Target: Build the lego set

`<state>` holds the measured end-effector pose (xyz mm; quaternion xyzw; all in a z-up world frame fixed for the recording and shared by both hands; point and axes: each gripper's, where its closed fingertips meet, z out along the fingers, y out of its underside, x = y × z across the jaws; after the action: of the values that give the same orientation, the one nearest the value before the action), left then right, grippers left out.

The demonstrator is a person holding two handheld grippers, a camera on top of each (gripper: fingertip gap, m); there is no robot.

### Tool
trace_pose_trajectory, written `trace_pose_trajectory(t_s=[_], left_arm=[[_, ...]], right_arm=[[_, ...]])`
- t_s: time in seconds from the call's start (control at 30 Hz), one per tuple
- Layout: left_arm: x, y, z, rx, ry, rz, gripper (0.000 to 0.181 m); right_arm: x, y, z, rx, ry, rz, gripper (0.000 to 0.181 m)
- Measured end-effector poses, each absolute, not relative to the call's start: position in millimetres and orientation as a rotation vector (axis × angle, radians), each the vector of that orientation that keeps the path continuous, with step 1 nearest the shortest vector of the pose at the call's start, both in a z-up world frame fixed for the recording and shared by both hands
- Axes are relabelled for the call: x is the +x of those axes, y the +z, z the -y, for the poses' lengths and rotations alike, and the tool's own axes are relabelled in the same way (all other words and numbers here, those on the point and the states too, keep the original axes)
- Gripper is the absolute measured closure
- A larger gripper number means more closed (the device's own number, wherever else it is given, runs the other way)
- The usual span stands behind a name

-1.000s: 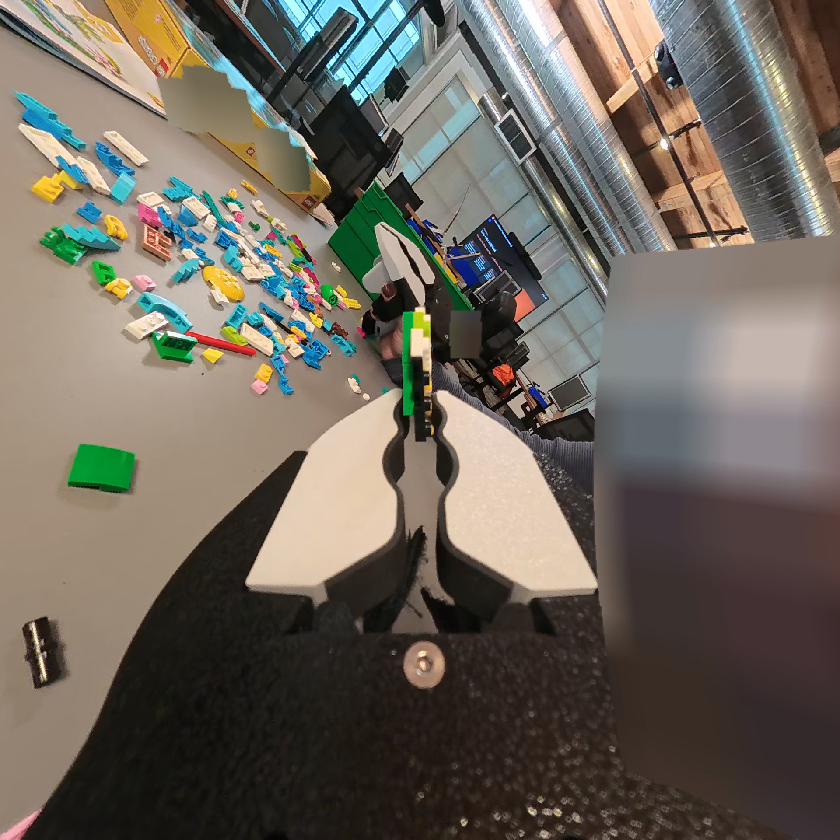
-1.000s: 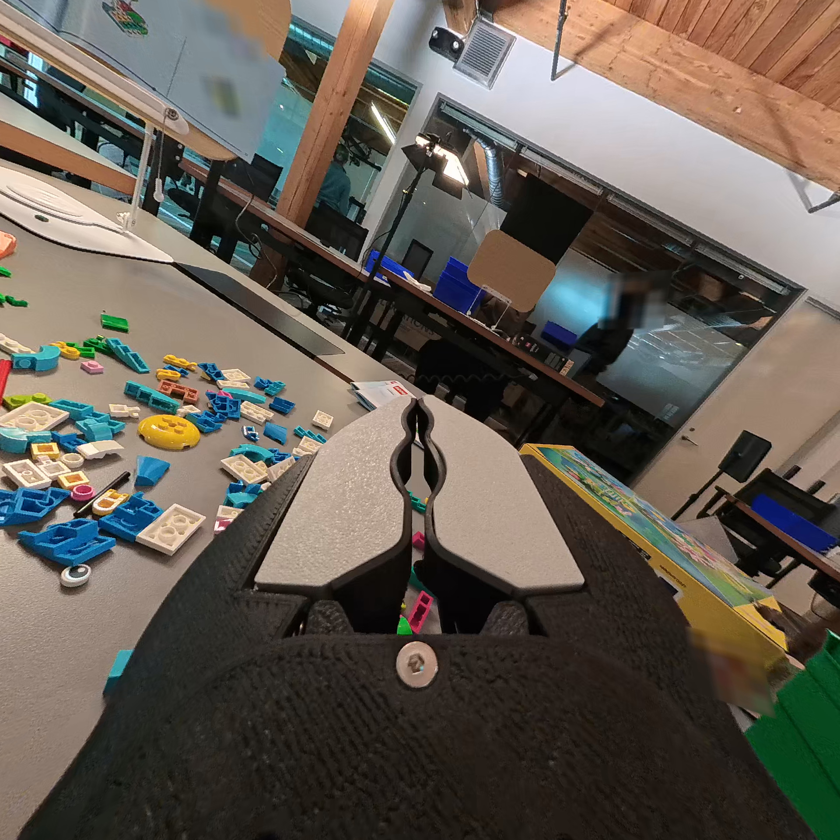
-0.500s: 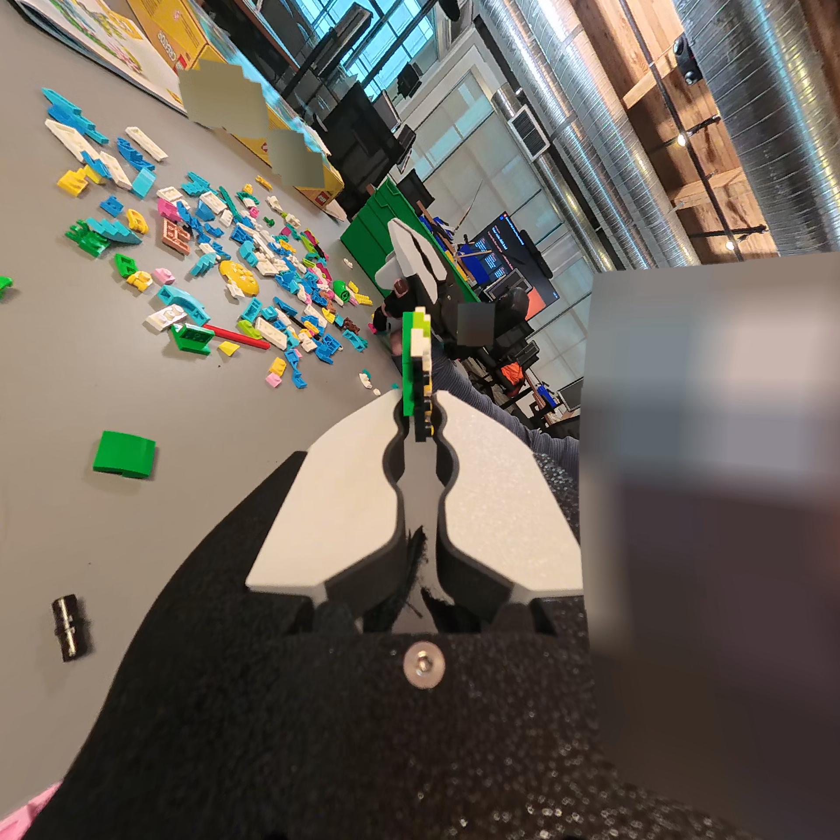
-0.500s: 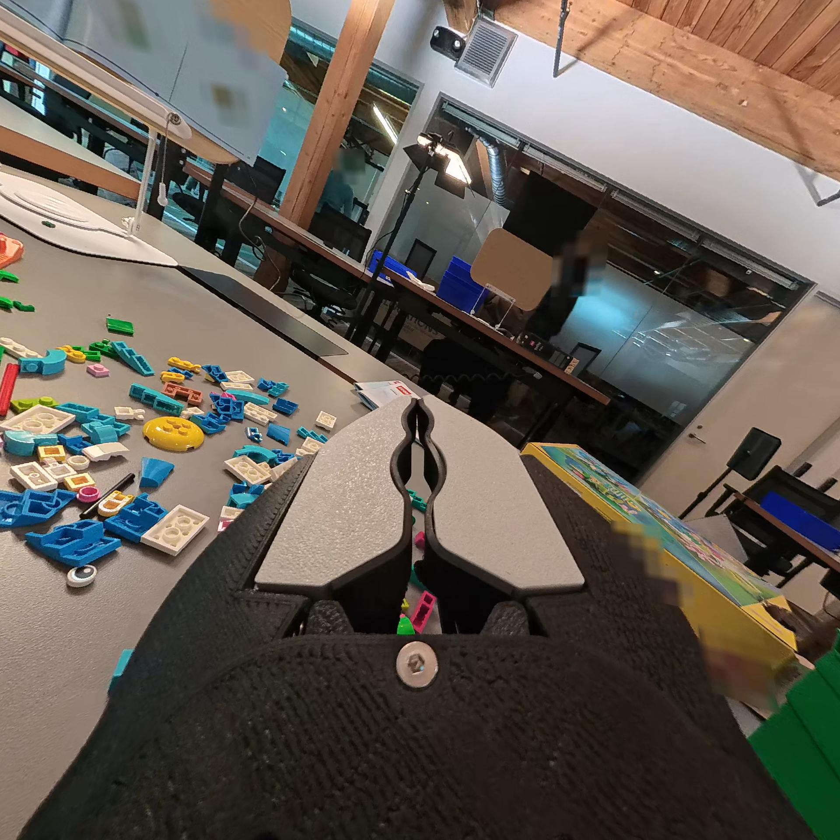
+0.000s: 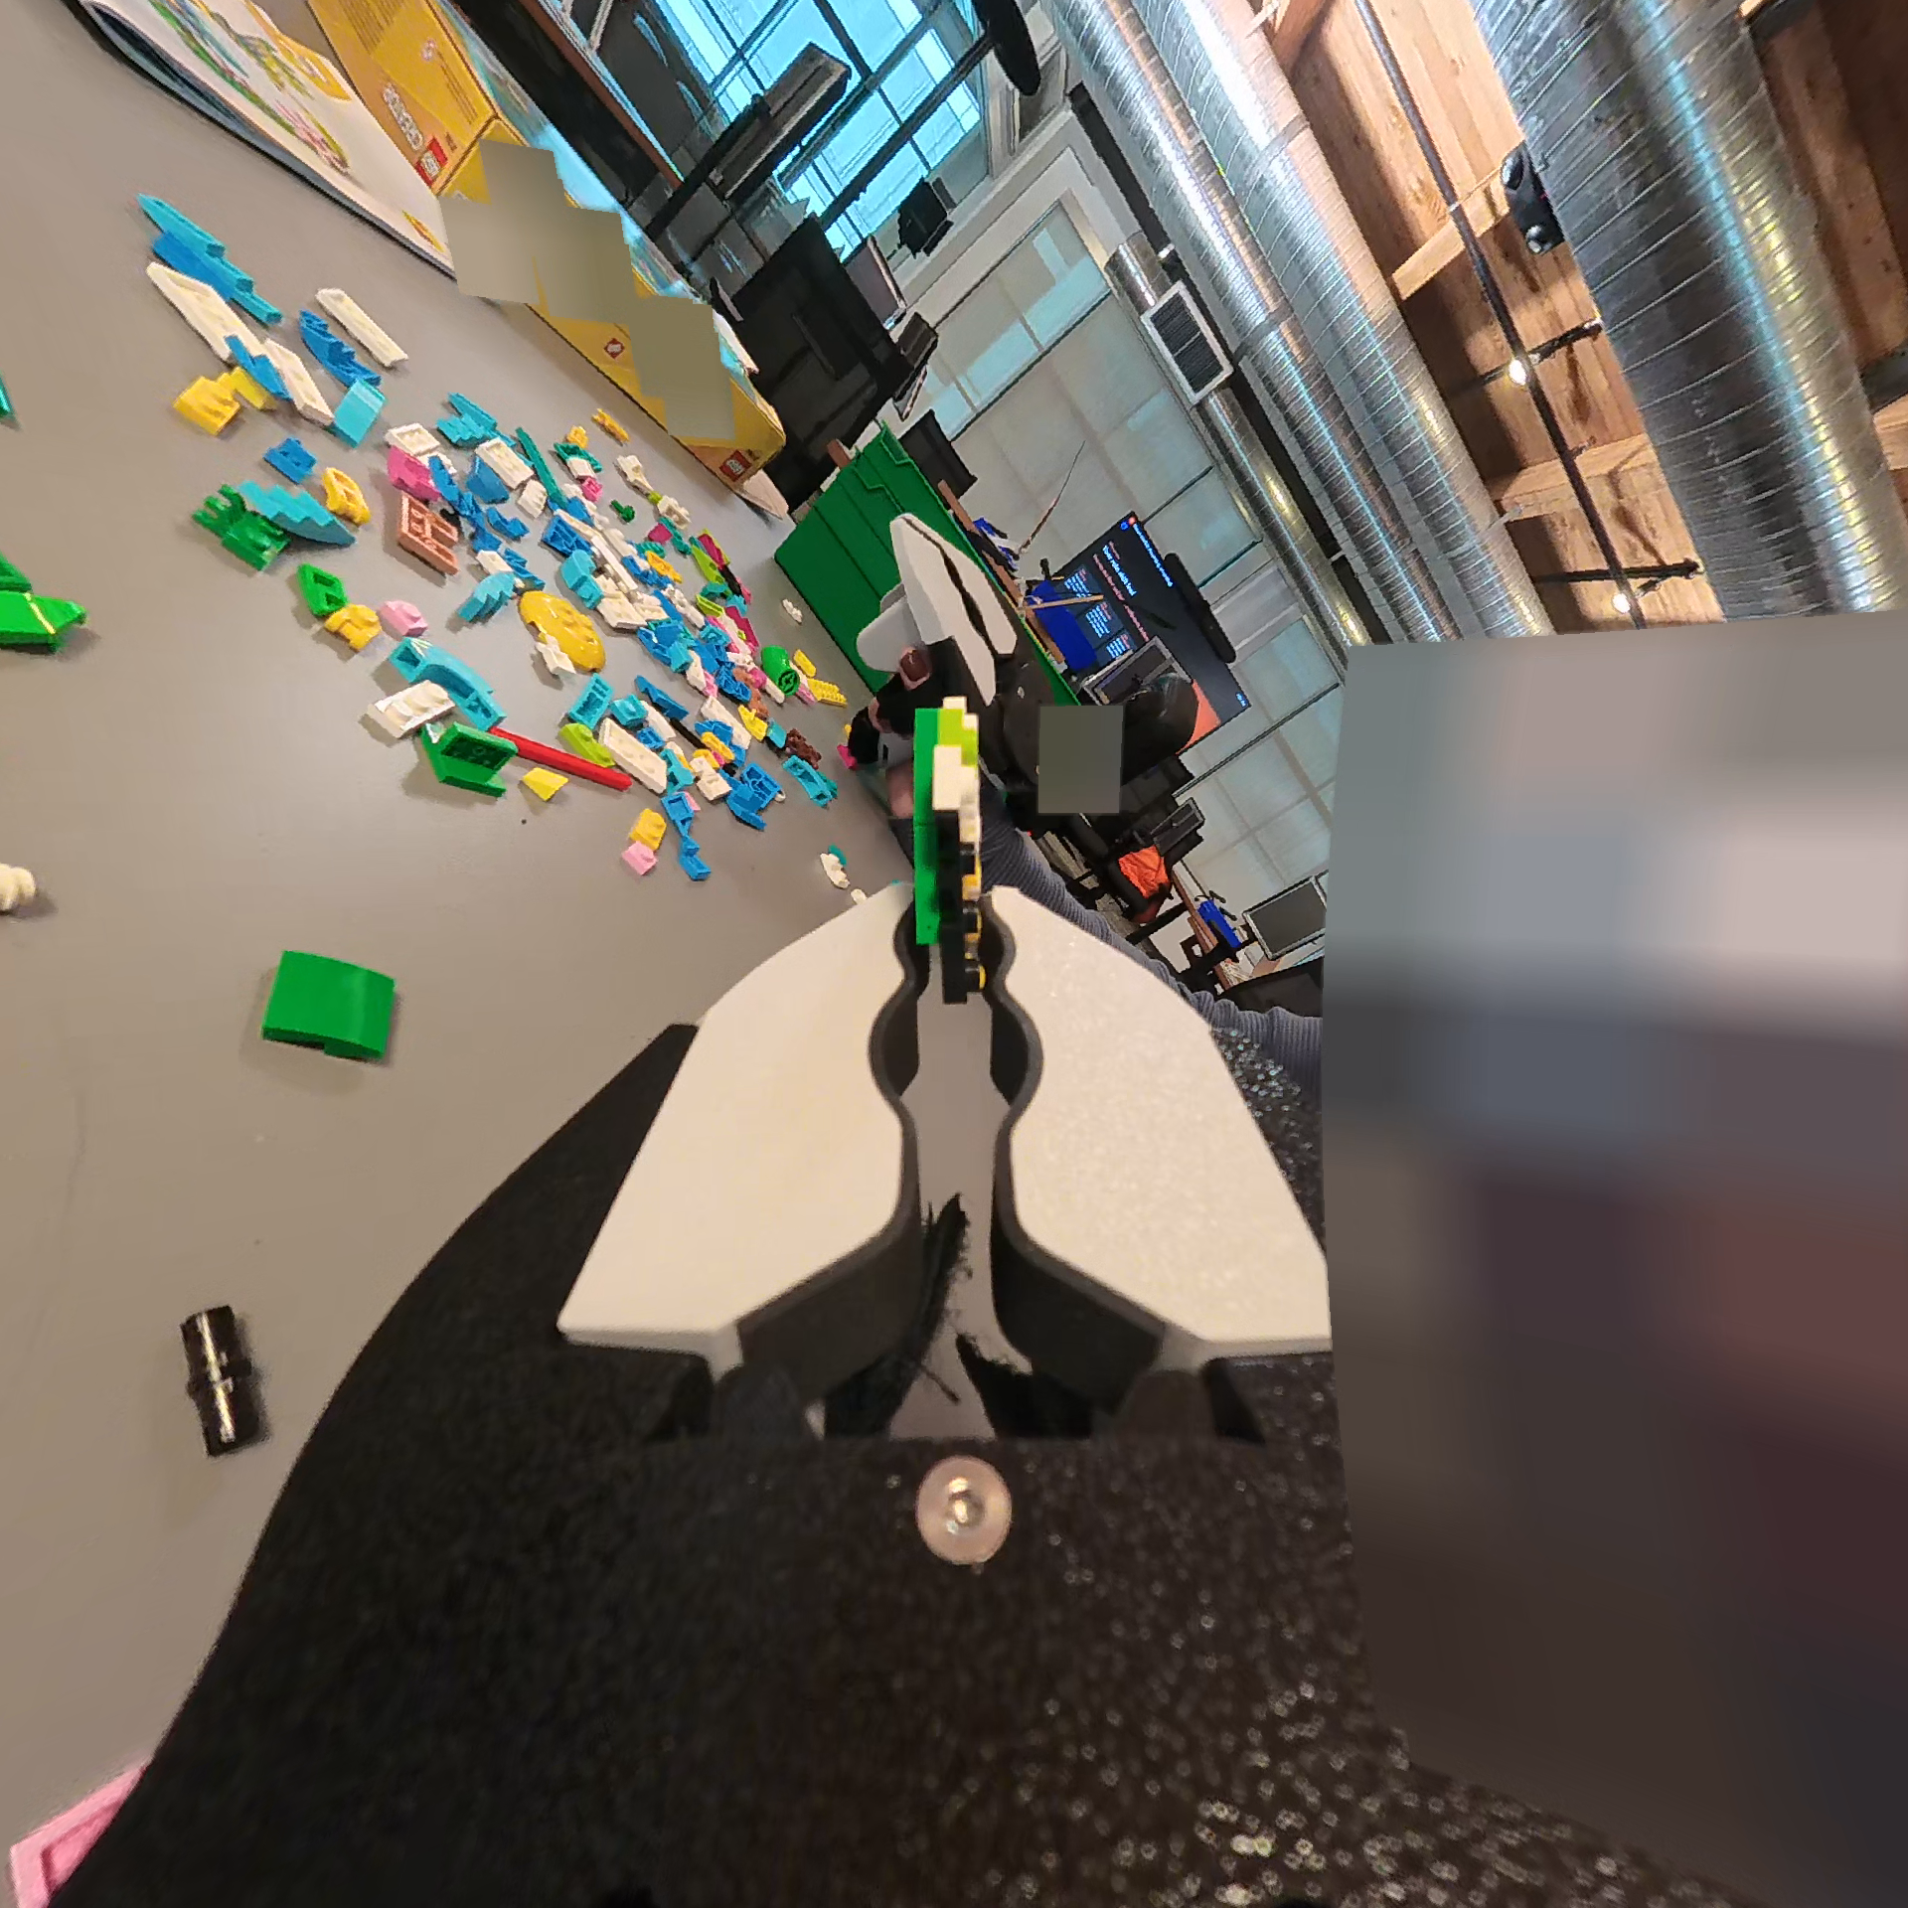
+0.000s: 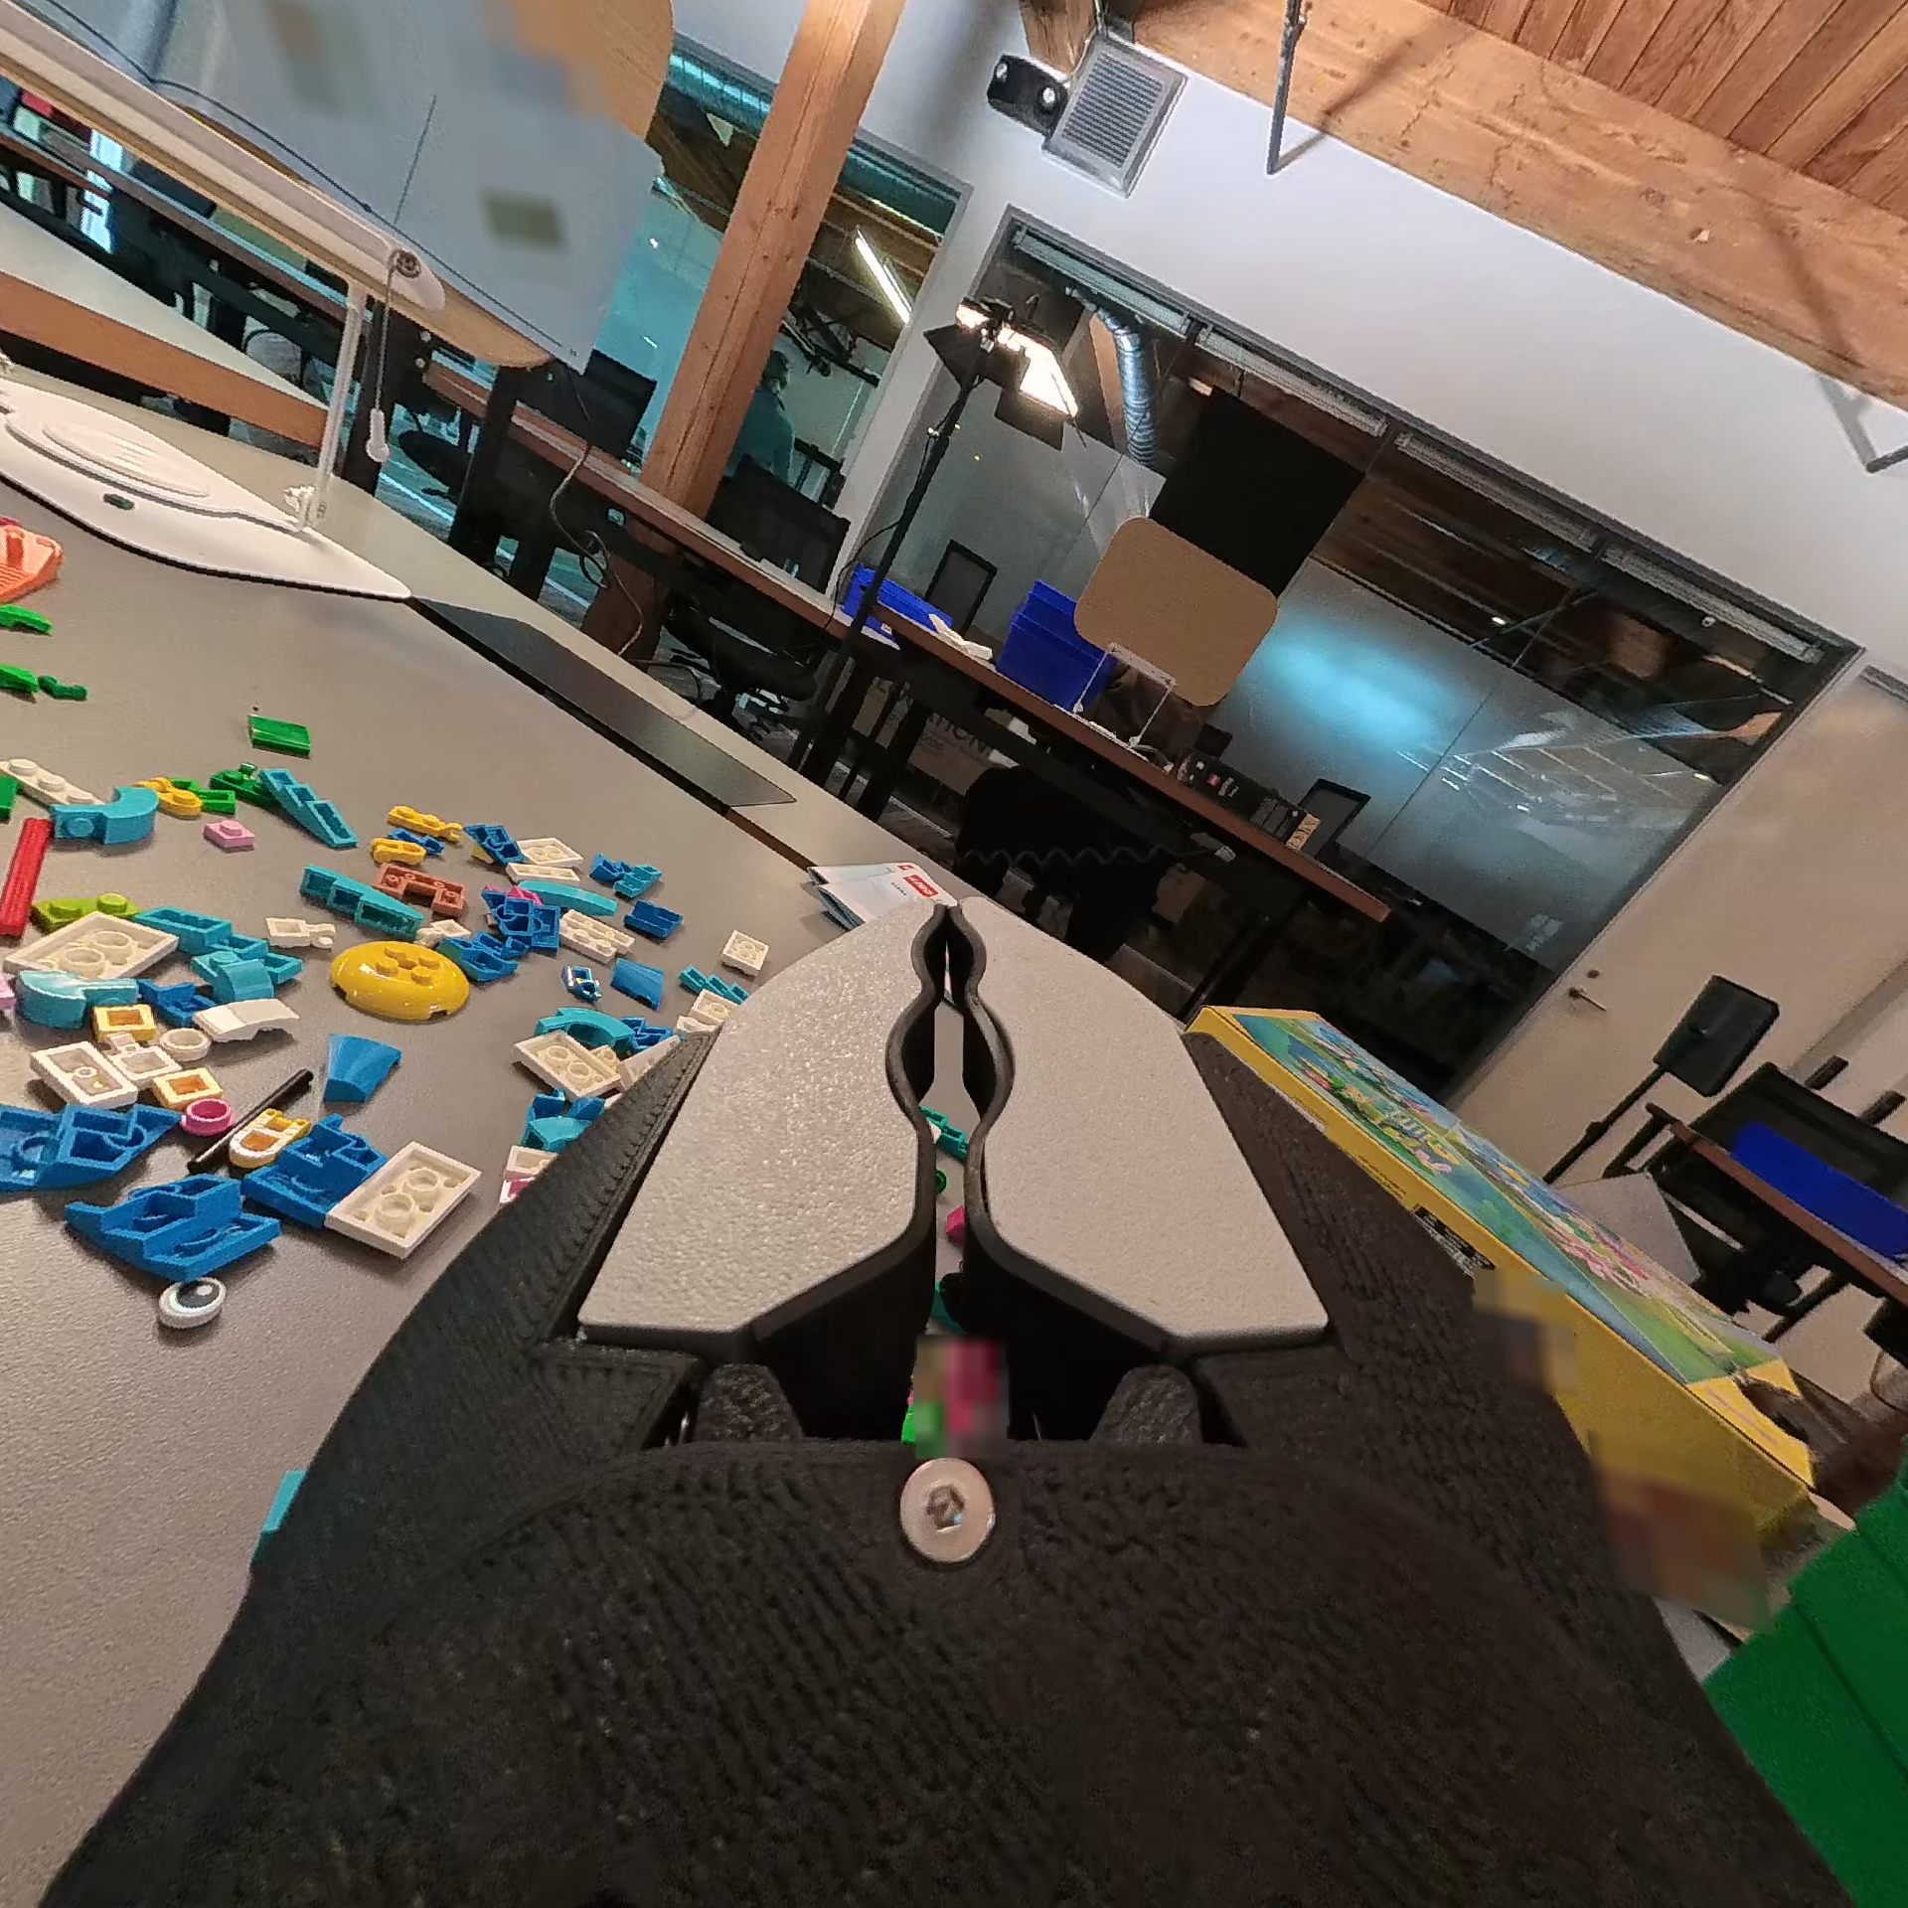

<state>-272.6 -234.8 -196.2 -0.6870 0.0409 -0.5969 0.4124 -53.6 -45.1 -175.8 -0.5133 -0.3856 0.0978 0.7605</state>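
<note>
lego stack [image 5: 945,826] in left claw [image 5: 952,919] – left view only

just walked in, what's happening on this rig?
A person is building a lego set with handheld tongs. The left tongs are shut on a small stack of bricks, green, white, black and yellow, held up off the grey table. The right tongs are shut with nothing between the tips, raised above the loose pieces scattered on the table. A yellow box lies at the table's edge. Most pieces are still loose.
</note>
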Motion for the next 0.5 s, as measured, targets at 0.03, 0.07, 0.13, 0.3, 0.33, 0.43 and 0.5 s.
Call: trace_pose_trajectory(t_s=[0.03,0.07,0.13,0.3,0.33,0.43,0.5], left_arm=[[-272.7,-196.1,234.8,-1.728,-1.5,-0.103,0.173],[-273.1,-195.9,234.9,-1.727,-1.5,-0.102,0.173],[-274.1,-195.6,235.0,-1.726,-1.498,-0.099,0.173],[-276.8,-193.4,235.5,-1.718,-1.492,-0.096,0.173],[-277.1,-193.3,235.7,-1.718,-1.49,-0.097,0.173],[-277.7,-193.1,235.6,-1.717,-1.489,-0.096,0.173],[-278.1,-193.6,235.5,-1.718,-1.489,-0.095,0.173]], right_arm=[[-53.6,-175.8,45.0,-1.117,0.213,0.839,0.181],[-53.6,-175.9,45.1,-1.118,0.214,0.839,0.181],[-53.8,-176.0,45.1,-1.117,0.213,0.841,0.181],[-53.7,-175.9,45.3,-1.117,0.214,0.84,0.181],[-53.8,-175.9,45.3,-1.117,0.214,0.84,0.181],[-54.2,-176.2,45.4,-1.116,0.213,0.843,0.181],[-54.2,-176.2,45.4,-1.117,0.213,0.844,0.181]])
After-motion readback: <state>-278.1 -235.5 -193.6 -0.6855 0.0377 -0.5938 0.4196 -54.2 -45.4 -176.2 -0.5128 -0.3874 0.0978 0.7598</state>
